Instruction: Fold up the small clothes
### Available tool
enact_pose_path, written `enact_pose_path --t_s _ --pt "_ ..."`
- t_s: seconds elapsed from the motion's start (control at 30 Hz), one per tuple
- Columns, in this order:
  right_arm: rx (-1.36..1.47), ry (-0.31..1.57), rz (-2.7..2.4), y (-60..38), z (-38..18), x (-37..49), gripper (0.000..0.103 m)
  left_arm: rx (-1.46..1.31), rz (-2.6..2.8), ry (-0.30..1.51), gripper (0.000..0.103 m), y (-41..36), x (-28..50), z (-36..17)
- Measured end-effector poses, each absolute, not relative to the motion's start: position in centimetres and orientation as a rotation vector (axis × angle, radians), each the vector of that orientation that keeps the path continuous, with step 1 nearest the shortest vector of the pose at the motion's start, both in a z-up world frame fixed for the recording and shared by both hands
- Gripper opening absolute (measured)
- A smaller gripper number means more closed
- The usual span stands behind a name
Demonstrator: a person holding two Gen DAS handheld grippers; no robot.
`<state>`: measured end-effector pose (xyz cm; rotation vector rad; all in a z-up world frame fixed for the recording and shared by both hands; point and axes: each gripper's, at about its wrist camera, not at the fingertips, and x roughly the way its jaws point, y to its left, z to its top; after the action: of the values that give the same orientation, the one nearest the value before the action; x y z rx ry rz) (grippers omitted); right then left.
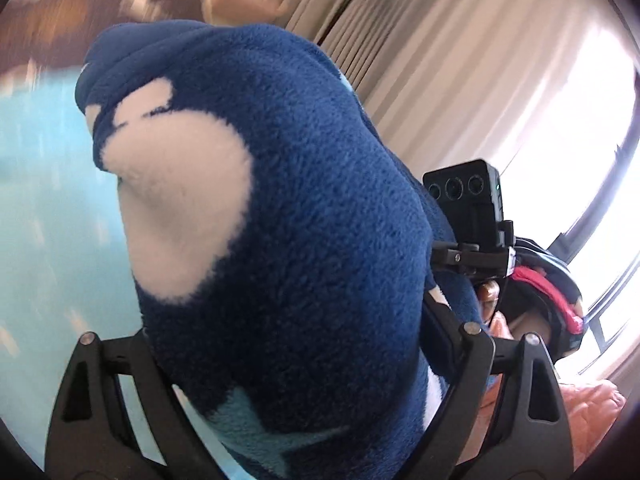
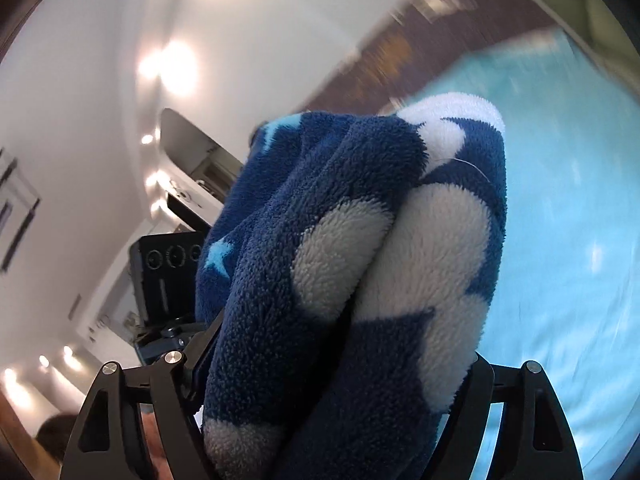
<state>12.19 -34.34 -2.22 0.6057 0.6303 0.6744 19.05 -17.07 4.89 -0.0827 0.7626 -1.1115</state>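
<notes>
Evidently, a thick navy fleece garment with white patches and pale-blue stars (image 1: 304,240) is being grasped by both claws — left gripper (image 1: 296,360), right gripper (image 2: 336,380) — and held bunched above the turquoise bedsheet (image 2: 560,280), presumably for spreading before folding.

Bunched navy fleece garment (image 1: 304,240), white-spotted

fleece (image 1: 304,208): navy, white patches, bunched between left gripper (image 1: 288,360) jaws
behind: blurred turquoise surface (image 1: 44,208), curtains (image 1: 460,60)
</notes>
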Motion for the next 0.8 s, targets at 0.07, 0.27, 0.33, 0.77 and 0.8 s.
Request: enact_pose_path --t_s 0.07,0.27,0.33,0.77,0.8 --pt "0.563 0.567 0.682 -34.7 2.2 12.9 0.082 -0.031 -1.102 0.68 0.09 -18.0 19.5 10.0" --pt "0.427 0.391 0.676 -35.3 16.3 15.0 0.082 0.092 -1.084 0.484 0.092 -20.1 20.9 22.6" --pt "0.389 0.358 0.668 -35.6 19.4 15.5 0.082 0.115 -1.069 0.441 0.093 -21.1 22.5 25.6" --pt "0.511 0.436 0.566 -40.6 16.6 31.1 0.083 0.013 -0.961 0.588 0.097 -26.4 40.0 19.4" --pt "0.524 0.451 0.562 -40.5 15.2 32.6 0.083 0.0 -0.962 0.608 0.097 -26.0 41.6 17.8"
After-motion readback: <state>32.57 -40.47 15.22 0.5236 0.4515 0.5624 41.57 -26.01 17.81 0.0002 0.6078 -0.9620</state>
